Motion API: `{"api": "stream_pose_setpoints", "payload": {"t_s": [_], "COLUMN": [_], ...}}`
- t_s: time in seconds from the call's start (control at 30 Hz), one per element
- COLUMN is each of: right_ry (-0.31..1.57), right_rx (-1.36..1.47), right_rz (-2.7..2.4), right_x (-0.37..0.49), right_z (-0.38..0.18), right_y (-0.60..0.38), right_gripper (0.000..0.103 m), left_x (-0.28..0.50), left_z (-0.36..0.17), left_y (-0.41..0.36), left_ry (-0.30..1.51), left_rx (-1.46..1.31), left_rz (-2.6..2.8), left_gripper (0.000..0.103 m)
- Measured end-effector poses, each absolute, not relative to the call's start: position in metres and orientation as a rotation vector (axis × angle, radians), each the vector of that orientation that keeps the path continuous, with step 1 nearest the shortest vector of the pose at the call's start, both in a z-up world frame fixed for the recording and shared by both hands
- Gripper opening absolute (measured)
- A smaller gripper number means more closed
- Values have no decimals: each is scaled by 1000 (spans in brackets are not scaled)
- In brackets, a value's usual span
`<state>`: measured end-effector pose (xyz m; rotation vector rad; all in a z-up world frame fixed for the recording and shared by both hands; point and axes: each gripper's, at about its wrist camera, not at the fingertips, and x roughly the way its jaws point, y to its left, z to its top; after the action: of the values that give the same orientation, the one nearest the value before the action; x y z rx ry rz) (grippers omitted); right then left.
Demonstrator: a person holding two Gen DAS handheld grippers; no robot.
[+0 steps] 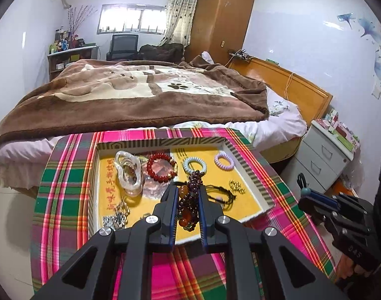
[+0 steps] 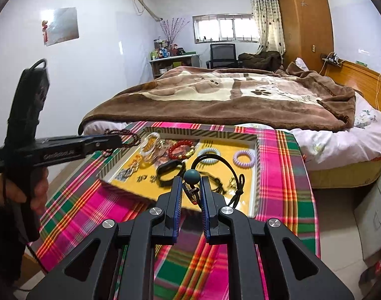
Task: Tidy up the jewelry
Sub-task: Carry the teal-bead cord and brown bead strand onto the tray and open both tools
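A shallow tray point(image 1: 248, 167) with a yellow floor sits on a plaid cloth and holds jewelry: a clear bangle point(image 1: 129, 172), a red bead bracelet point(image 1: 161, 166), a pale blue coil ring point(image 1: 195, 164), a lilac coil ring point(image 1: 224, 160) and a gold piece point(image 1: 236, 187). My left gripper point(image 1: 189, 192) is shut on a dark purple bead string with amber beads point(image 1: 190, 200), held above the tray. My right gripper point(image 2: 191, 182) is shut on a black cord necklace with a teal ball point(image 2: 191, 175); its cord loops over the tray point(image 2: 256, 150). A black band point(image 2: 170, 171) lies there.
The plaid-covered table point(image 1: 65, 200) stands against a bed with a brown blanket point(image 1: 140, 95). A white drawer cabinet point(image 1: 323, 155) is to the right. The right gripper shows in the left wrist view point(image 1: 315, 200), and the left one in the right wrist view point(image 2: 115, 141).
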<state>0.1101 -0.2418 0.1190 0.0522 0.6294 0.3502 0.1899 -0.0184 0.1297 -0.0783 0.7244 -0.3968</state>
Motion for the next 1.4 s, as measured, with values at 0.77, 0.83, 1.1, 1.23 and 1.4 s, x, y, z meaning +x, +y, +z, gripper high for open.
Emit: {"api": "stream_pose_setpoints", "payload": {"t_s": [0.77, 0.83, 1.1, 1.23, 1.4], "right_ry": [851, 864, 929, 945, 962], "right_rx": [21, 17, -5, -4, -1], "right_rz": [321, 322, 310, 305, 297], "right_x": [259, 265, 282, 284, 288], "right_z": [48, 44, 25, 20, 17], "right_y": [-230, -228, -221, -221, -222], "right_gripper": [14, 14, 14, 15, 15], "left_x": [228, 230, 237, 237, 241], "left_z": [42, 38, 28, 24, 23], "left_y": [-11, -11, -10, -10, -10], "left_ry": [894, 897, 923, 929, 936], "left_rx": [-102, -95, -90, -103, -107], "left_rz": [-338, -335, -306, -303, -303], "left_gripper": [15, 15, 15, 15, 15]}}
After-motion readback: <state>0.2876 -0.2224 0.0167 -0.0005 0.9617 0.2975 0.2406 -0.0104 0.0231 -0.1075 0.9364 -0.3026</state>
